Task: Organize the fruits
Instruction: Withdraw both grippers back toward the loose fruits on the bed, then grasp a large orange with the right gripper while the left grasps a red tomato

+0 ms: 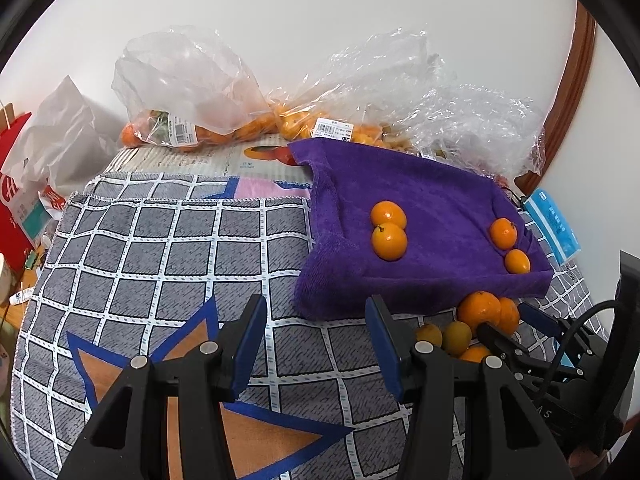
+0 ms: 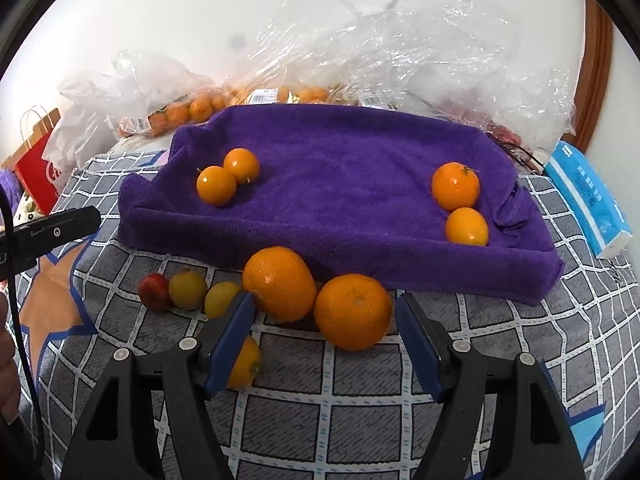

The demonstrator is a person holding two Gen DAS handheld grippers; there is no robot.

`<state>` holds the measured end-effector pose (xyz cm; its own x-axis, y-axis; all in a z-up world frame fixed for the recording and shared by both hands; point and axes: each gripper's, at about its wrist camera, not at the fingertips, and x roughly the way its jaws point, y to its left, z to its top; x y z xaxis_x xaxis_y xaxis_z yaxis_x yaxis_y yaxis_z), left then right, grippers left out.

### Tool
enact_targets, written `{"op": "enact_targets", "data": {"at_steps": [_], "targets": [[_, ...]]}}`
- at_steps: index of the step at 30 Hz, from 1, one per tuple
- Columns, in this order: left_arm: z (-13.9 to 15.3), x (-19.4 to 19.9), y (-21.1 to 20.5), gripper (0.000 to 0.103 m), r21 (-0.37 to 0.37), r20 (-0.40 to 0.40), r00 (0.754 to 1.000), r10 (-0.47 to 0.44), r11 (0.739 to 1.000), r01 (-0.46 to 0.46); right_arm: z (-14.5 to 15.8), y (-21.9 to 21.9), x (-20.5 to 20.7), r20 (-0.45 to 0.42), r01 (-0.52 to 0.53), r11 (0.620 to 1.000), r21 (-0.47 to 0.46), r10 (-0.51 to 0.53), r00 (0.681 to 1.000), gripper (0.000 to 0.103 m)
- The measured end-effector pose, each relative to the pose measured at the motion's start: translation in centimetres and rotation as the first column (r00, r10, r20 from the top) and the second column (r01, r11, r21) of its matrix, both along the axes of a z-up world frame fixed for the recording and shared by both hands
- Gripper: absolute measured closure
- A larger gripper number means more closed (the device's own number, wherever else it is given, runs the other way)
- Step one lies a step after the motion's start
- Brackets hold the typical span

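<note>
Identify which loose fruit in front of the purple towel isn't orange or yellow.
The small red fruit, leftmost in the row on the checked cloth. Beside it sit two yellowish fruits, then larger oranges.

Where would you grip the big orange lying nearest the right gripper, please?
Probably across the big orange's widest middle, coming from above and in front. The open right gripper already faces it; its left side touches another orange, so slip that finger in carefully.
</note>
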<state>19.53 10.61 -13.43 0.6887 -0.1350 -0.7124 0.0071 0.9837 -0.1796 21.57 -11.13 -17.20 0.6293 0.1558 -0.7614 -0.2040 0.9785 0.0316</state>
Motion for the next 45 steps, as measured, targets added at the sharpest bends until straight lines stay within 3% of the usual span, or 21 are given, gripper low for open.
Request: {"op": "enact_targets", "data": {"at_steps": [6,15,25,33,38,41,43,45], "targets": [[-0.3,0.1,0.1,0.054,-0.001,-0.010,1.000,0.005,1.000,-0.005,-0.2,-0.1,0.4,0.001,-0.001,1.000,0.005,0.001,1.000,0.029],[-0.2,0.2,0.5,0.054,-0.010,-0.028,0.999,0.021,1.000,-0.021,0.2,-0.5,-0.7,0.010,-0.024,1.000,-0.017,0.024,1.000,0.043],[-0.7,0.0,0.4,0.054,0.012,-0.054,0.998,0.037,0.999,-0.036,-0.8,-1.6,-1.3,-0.036,-0.050,0.999,0.003,0.050,0.998,0.044],[-0.8,0.0,-0.3,0.054,0.047,-0.058,0.997,0.042,0.998,-0.039,-0.6,-2.3,0.2,-0.006,-0.008,1.000,-0.024,0.007,1.000,0.044],[-0.8,0.1,-0.6,0.054,0.024,-0.068,0.998,0.016,1.000,-0.015,-0.9,-2.9,1.3,-0.016,-0.046,0.999,0.004,0.046,0.999,0.044],[-1.0,0.2,-1.4,0.054,-0.008,-0.071,0.997,-0.026,1.000,0.025,-1.5,-2.5,2.0,-0.060,-0.088,0.996,0.018,0.089,0.994,0.055],[-1.1,0.1,-2.3,0.054,-0.014,-0.068,0.996,-0.053,0.999,0.052,-1.5,-2.1,1.7,-0.045,-0.109,0.994,-0.003,0.109,0.993,0.063],[-1.3,0.0,-3.2,0.054,-0.016,-0.073,0.994,-0.077,0.997,0.076,-1.4,-1.8,1.2,-0.037,-0.123,0.992,-0.019,0.122,0.992,0.063]]}}
